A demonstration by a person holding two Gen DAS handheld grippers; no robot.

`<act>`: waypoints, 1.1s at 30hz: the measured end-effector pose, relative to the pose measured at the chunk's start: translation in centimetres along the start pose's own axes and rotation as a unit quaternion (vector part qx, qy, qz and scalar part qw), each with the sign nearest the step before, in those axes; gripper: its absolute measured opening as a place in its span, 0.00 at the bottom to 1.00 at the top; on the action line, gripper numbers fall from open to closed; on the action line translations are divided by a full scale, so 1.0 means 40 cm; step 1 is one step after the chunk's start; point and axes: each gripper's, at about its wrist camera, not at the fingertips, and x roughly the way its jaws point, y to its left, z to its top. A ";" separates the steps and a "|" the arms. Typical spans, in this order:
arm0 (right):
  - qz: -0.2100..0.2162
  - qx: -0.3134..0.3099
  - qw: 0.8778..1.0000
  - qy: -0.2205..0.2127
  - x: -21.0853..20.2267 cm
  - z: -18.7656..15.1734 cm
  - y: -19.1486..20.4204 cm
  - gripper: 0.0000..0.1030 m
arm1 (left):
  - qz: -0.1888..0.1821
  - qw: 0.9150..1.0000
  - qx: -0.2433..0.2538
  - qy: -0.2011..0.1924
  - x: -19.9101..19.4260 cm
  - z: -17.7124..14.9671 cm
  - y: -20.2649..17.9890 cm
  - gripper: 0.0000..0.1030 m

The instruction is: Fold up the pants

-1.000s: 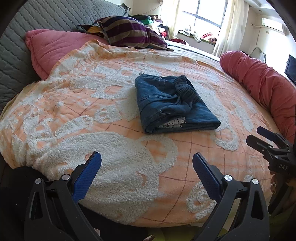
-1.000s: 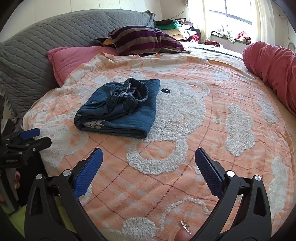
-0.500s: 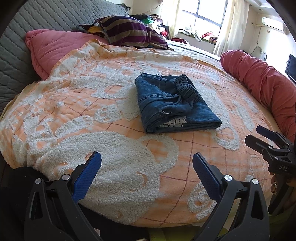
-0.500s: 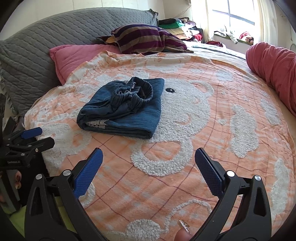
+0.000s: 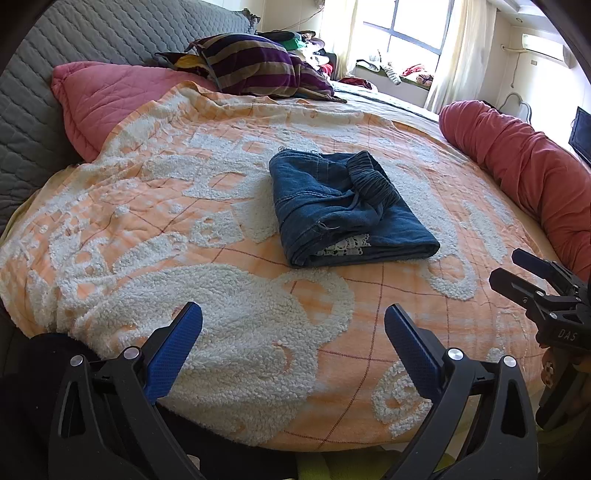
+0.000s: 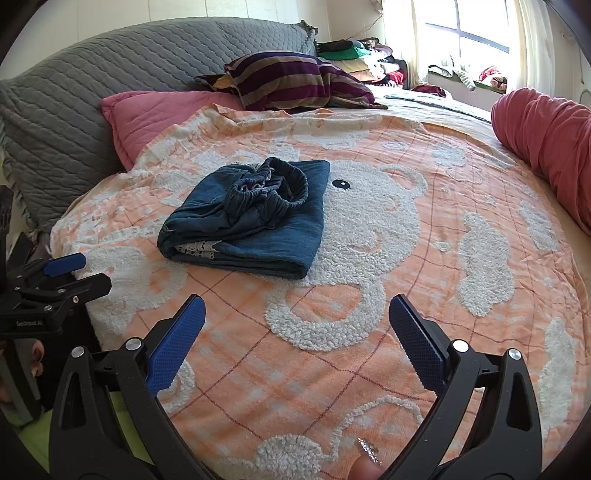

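Before me, a bed under an orange checked blanket with raised white fleece figures, a bear's face among them. At its head, a grey quilted headboard cover; against it, a pink quilted pillow and a purple-and-tan striped cushion. Along my right, a long red bolster. Behind the cushion, a stack of folded clothes. Far wall: a bright window with pale curtains, daylight flooding in, oddments on its sill. Upper right, a wall air conditioner; a dark screen at the right edge
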 end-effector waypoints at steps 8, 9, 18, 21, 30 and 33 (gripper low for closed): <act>0.002 0.001 1.000 0.000 0.000 0.000 0.001 0.91 | -0.001 1.000 0.001 -0.001 -0.006 0.001 -0.003 0.96; 0.001 0.001 1.000 0.000 -0.001 0.001 0.001 0.91 | -0.001 1.000 0.000 -0.001 -0.007 0.001 -0.003 0.96; 0.000 0.000 1.000 0.001 -0.001 -0.001 0.001 0.91 | -0.001 1.000 0.001 -0.002 -0.007 0.001 -0.004 0.96; 0.001 0.000 1.000 0.001 -0.002 -0.001 0.001 0.91 | -0.001 1.000 0.001 -0.001 -0.006 0.001 -0.003 0.96; 0.000 -0.001 1.000 0.000 -0.002 -0.002 0.000 0.91 | 0.000 1.000 0.003 -0.003 -0.010 0.003 -0.003 0.96; 0.000 0.000 1.000 0.000 -0.001 -0.002 0.000 0.91 | 0.001 1.000 0.003 -0.003 -0.009 0.003 -0.003 0.96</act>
